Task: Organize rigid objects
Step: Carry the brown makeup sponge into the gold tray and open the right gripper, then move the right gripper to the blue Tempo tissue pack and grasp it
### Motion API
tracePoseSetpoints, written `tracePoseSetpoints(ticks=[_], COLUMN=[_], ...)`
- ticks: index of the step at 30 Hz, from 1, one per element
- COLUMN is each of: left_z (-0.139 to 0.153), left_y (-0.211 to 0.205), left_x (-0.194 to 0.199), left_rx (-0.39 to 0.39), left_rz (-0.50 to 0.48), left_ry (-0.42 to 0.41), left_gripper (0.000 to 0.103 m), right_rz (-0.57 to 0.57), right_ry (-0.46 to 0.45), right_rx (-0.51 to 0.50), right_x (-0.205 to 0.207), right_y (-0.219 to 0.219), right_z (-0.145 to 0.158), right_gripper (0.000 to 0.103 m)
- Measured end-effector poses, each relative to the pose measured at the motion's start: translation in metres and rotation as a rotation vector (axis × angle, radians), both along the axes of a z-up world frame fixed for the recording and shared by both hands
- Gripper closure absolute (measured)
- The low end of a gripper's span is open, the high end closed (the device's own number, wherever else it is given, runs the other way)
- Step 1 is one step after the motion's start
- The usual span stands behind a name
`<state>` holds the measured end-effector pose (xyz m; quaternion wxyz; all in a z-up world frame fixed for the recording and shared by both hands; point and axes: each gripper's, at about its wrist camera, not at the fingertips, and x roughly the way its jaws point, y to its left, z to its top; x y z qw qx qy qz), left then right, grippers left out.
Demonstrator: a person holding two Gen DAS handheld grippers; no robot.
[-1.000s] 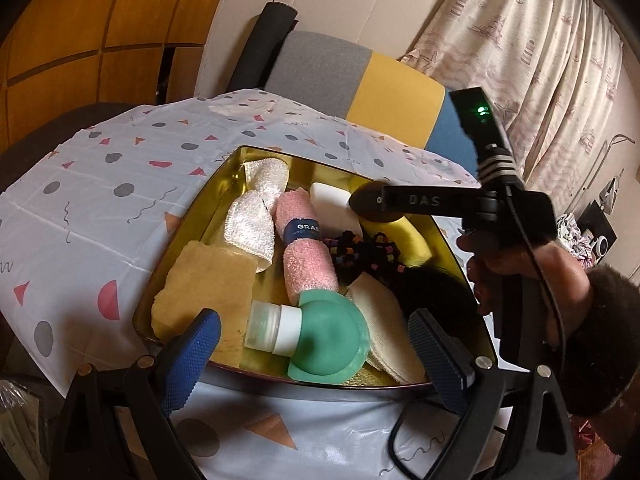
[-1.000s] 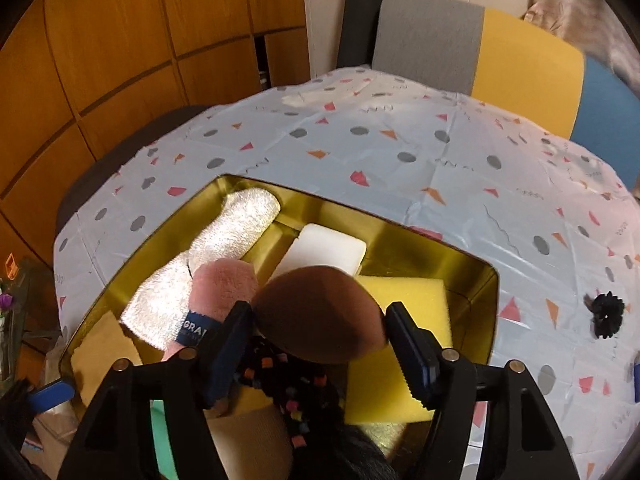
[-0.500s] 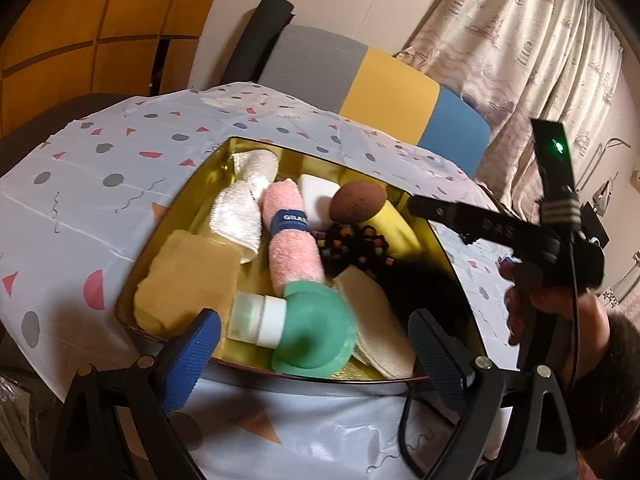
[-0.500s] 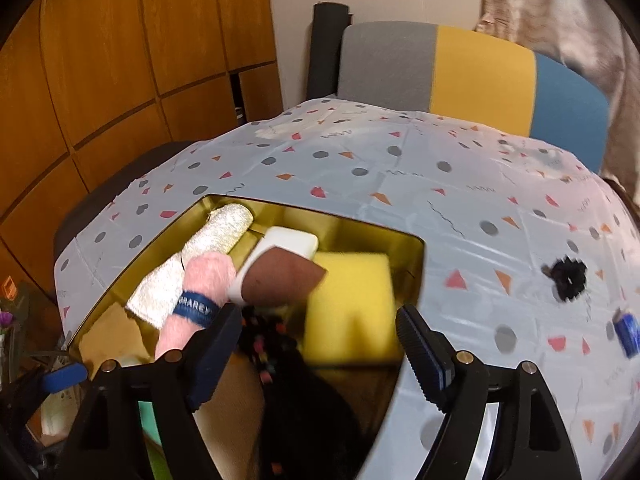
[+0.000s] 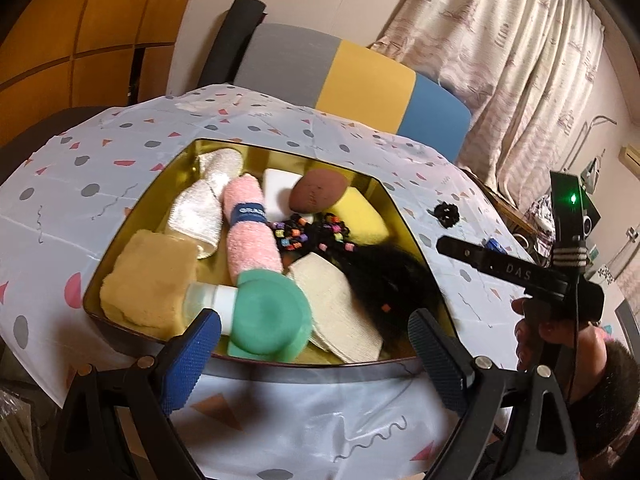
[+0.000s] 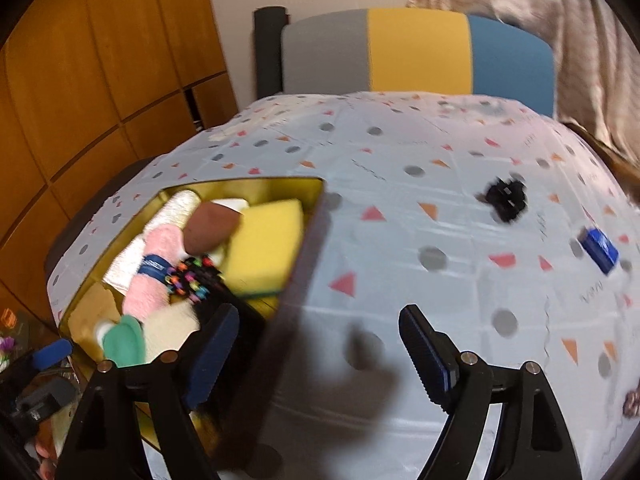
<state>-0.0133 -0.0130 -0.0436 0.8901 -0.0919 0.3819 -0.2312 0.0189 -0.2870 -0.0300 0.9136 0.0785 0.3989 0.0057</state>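
Released since the earlier frame, the brown egg-shaped sponge (image 5: 317, 195) is now lying in the gold tin (image 5: 404, 216), ahead-left of the right gripper (image 6: 320, 344), whose jaws have just been opening and are standing spread with nothing between them. Left gripper (image 5: 314, 354) is hovering spread, empty, before the tin's near rim.

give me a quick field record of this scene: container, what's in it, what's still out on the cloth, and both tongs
container: gold tin on a patterned cloth
in tin: brown sponge atop yellow sponge, white block, pink roll, beaded hair tie, green-capped bottle, pads and cloths
on cloth: black clip, blue item
left tongs: open, empty, at the tin's near edge
right tongs: open, empty, jaws just been opening, over the cloth by the tin's right wall
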Motion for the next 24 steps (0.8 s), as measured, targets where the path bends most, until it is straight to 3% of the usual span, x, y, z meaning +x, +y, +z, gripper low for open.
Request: tracePoseSetpoints(ticks=[12,24], left_z=[0.01,0.031], left_y=[-0.042,-0.127], left_x=[-0.006,0.017], left_rx=[0.022,0.016], left_rz=[-0.124,-0.26], left_ry=[-0.009,0.022], left_gripper=[0.007,0.007], right_rz=[-0.146,-0.309], right_ry=[0.066,0.076], right_rx=[0.013,-0.023], right_x=[-0.051,-0.074], right_y=[-0.07,-0.168], right_z=[-0.033,-0.045], right_gripper=[0.02,0.02])
